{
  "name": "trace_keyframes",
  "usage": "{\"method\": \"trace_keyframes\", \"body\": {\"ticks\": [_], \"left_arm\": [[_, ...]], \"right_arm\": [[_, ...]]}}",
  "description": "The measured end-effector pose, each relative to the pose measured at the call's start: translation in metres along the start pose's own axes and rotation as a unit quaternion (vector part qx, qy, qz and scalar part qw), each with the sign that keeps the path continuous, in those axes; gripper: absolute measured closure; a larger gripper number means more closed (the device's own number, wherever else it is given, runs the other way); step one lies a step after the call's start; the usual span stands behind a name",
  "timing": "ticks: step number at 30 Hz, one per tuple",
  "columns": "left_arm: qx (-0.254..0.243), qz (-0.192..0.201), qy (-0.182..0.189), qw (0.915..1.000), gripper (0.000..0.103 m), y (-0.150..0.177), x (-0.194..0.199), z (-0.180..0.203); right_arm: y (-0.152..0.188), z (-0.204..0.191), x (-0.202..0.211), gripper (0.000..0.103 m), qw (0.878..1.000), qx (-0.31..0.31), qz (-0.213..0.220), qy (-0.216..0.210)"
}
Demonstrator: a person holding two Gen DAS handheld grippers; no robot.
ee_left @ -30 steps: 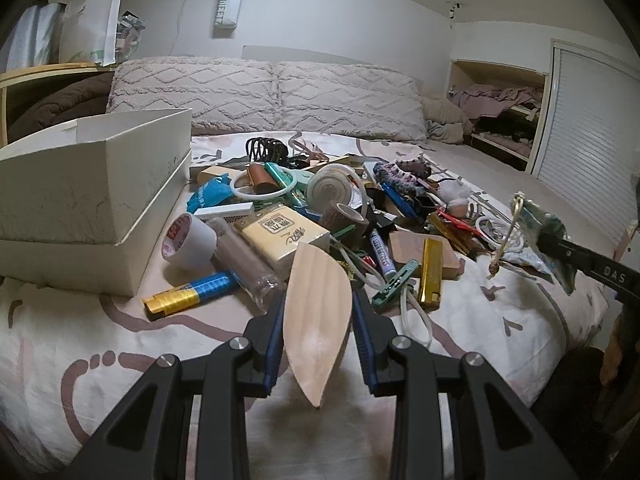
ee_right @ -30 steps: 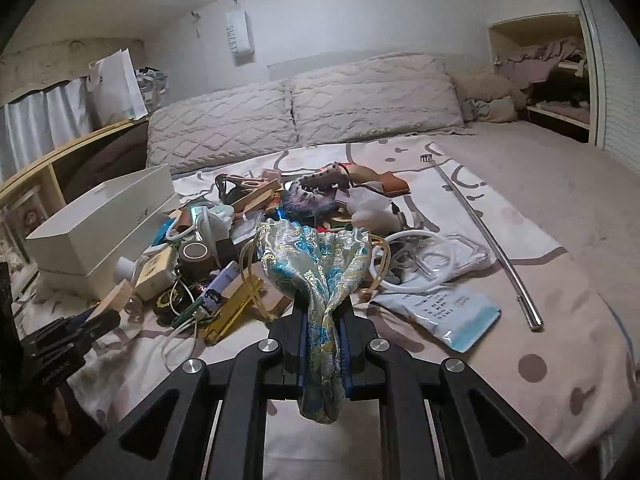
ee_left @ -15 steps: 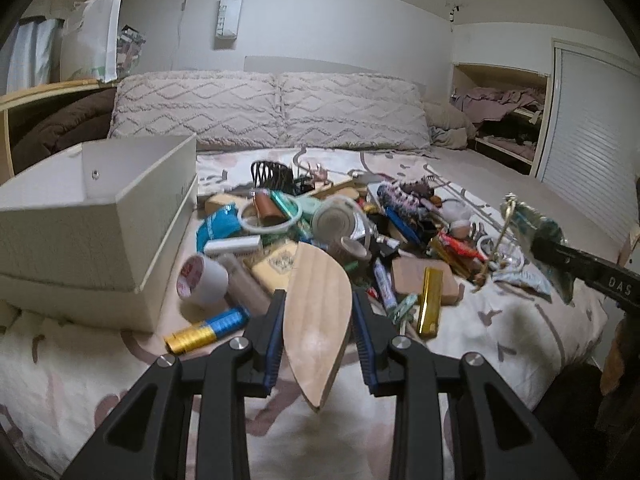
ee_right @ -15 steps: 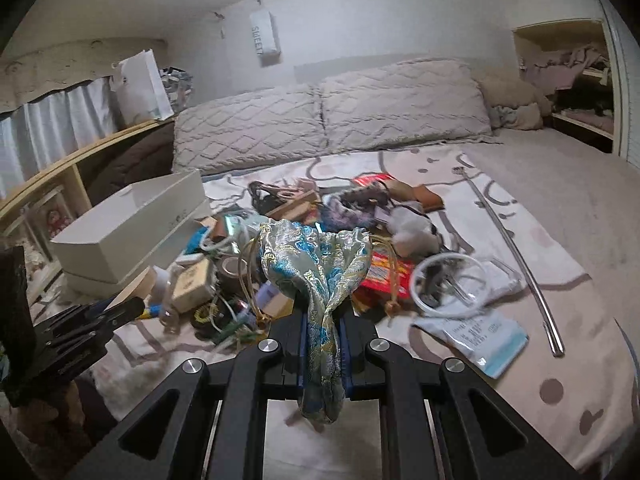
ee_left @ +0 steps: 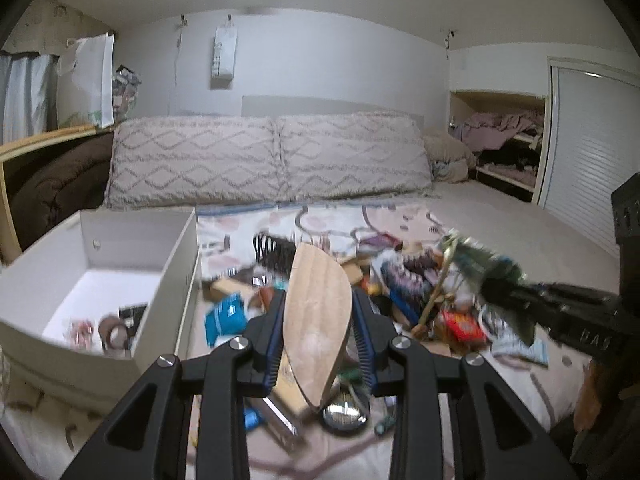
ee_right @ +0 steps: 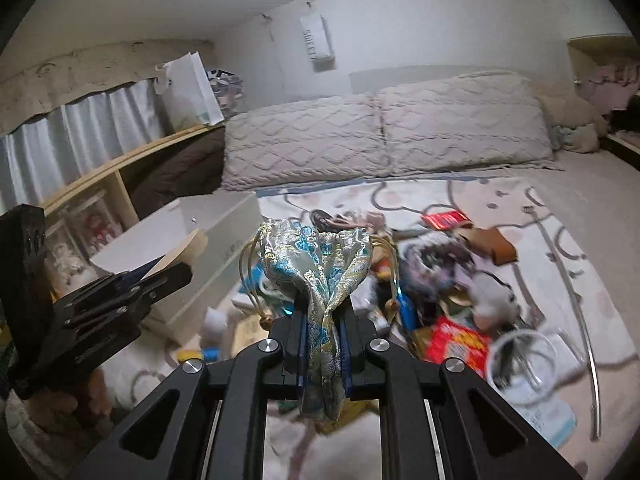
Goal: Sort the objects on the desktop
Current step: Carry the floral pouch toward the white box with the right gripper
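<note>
A bedroom, dim and softly lit: a bed (ee_left: 500, 216) under a patterned cover, two textured pillows (ee_left: 264, 160) against the grey wall, a wooden shelf unit with a white paper bag (ee_right: 192, 92) on top at one side, an open closet at the far side; a ceiling lamp shows above. The bed serves as the sorting surface; a loose pile of small objects (ee_left: 400, 280) lies mid-bed, and a white box (ee_left: 172, 280) stands just beside it, open, with a tape roll and a few small bits already inside.

The step in hand looks like carrying picked items toward the box. The left tool (ee_left: 318, 320) is clamped on a flat wooden leaf-shaped piece (ee_left: 318, 312), held upright above the pile, near the box's corner; the right tool (ee_right: 324, 328) is pinched almost fully closed on a brocade drawstring pouch (ee_right: 316, 264), its cords and beads dangling, above the pile and farther from the box.

Next, probably: bring the wooden piece over the box's open top, lower it clear of the wall, release; the pouch, limp and swinging, wants a slow approach so its cords do not snag on the rim or the other tool.
</note>
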State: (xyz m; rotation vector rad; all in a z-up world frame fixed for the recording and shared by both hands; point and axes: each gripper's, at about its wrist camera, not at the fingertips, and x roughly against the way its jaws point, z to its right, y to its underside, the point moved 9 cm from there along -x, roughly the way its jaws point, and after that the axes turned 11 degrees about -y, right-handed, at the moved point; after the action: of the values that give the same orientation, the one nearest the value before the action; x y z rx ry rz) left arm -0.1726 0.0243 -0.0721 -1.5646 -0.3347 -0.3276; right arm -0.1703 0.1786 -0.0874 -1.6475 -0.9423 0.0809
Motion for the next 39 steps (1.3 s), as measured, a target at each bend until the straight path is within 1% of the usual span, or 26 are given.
{"method": "trace_keyframes", "body": {"ticks": [6, 11, 13, 15, 19, 24, 31, 36, 39], "left_arm": [[0.014, 0.025, -0.008, 0.9995, 0.071, -0.043, -0.015, -0.008], [0.033, 0.024, -0.012, 0.9991, 0.071, -0.064, -0.033, -0.021], [0.033, 0.026, -0.016, 0.999, 0.071, -0.074, -0.041, -0.025], [0.03, 0.028, -0.022, 0.9989, 0.071, -0.081, -0.048, -0.029], [0.042, 0.033, -0.023, 0.9983, 0.071, -0.096, -0.06, -0.044], [0.055, 0.041, -0.04, 0.9969, 0.071, -0.11, -0.071, -0.071], [0.063, 0.063, -0.077, 0.9931, 0.071, -0.123, -0.078, -0.118], [0.071, 0.058, -0.101, 0.9906, 0.071, -0.12, -0.083, -0.151], [0.078, 0.048, -0.106, 0.9902, 0.071, -0.114, -0.085, -0.167]], "right_arm": [[-0.044, -0.011, -0.015, 0.089, 1.0, 0.001, 0.013, -0.022], [-0.077, -0.02, -0.027, 0.089, 0.999, 0.001, 0.02, -0.035], [-0.089, -0.024, -0.033, 0.089, 0.999, 0.002, 0.02, -0.038], [-0.097, -0.026, -0.04, 0.089, 0.999, 0.004, 0.02, -0.04], [-0.113, -0.031, -0.055, 0.089, 0.999, 0.006, 0.019, -0.043], [-0.131, -0.039, -0.074, 0.089, 0.999, 0.009, 0.018, -0.047], [-0.15, -0.052, -0.11, 0.089, 0.998, 0.009, 0.005, -0.059], [-0.151, -0.065, -0.141, 0.089, 0.997, -0.001, -0.015, -0.074], [-0.151, -0.075, -0.158, 0.089, 0.996, -0.004, -0.024, -0.085]]}}
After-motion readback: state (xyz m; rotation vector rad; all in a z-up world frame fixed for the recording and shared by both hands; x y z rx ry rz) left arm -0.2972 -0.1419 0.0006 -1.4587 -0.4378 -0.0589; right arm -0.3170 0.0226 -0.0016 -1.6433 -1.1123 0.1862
